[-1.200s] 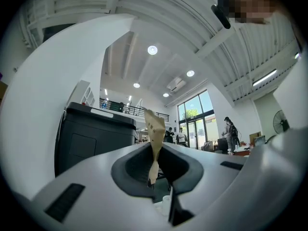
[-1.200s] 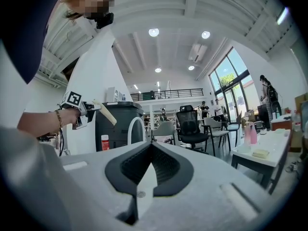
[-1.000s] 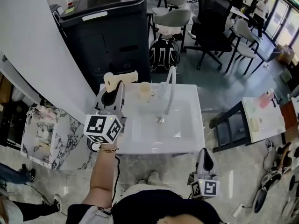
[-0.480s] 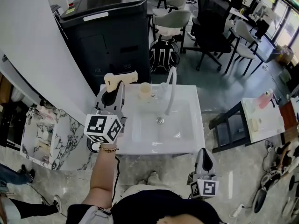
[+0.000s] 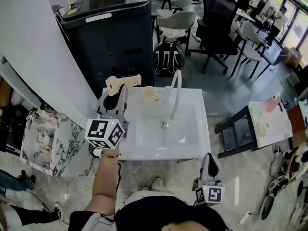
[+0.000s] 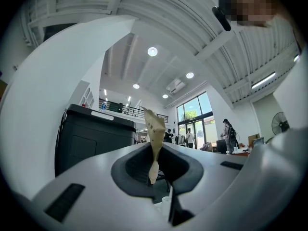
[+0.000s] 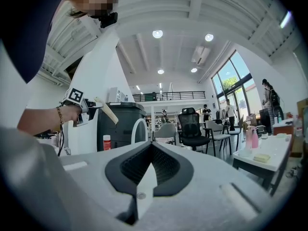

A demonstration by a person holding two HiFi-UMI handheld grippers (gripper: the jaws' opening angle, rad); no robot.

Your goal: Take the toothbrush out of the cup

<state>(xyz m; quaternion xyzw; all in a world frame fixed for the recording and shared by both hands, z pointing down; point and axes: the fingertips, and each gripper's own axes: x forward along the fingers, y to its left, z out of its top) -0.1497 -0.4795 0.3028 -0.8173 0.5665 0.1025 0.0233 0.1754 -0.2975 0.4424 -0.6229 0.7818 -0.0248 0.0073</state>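
Observation:
A flat beige toothbrush (image 5: 123, 82) is clamped in my left gripper (image 5: 120, 89), which is shut on it above the sink's back left corner. In the left gripper view the toothbrush (image 6: 155, 134) stands up from between the jaws. A cream cup (image 5: 149, 94) sits on the sink's back rim, to the right of the brush and apart from it. My right gripper (image 5: 210, 163) hangs low at the sink's front right corner, shut and holding nothing. From the right gripper view (image 7: 149, 170) I see the left gripper (image 7: 79, 110) with the toothbrush (image 7: 108, 112) sticking out.
A white curved faucet (image 5: 174, 93) rises over the white sink (image 5: 192, 148). A large black bin (image 5: 108, 28) stands behind it, with a backpack (image 5: 169, 57) and office chairs (image 5: 219, 20) beyond. A low table (image 5: 269, 119) is to the right.

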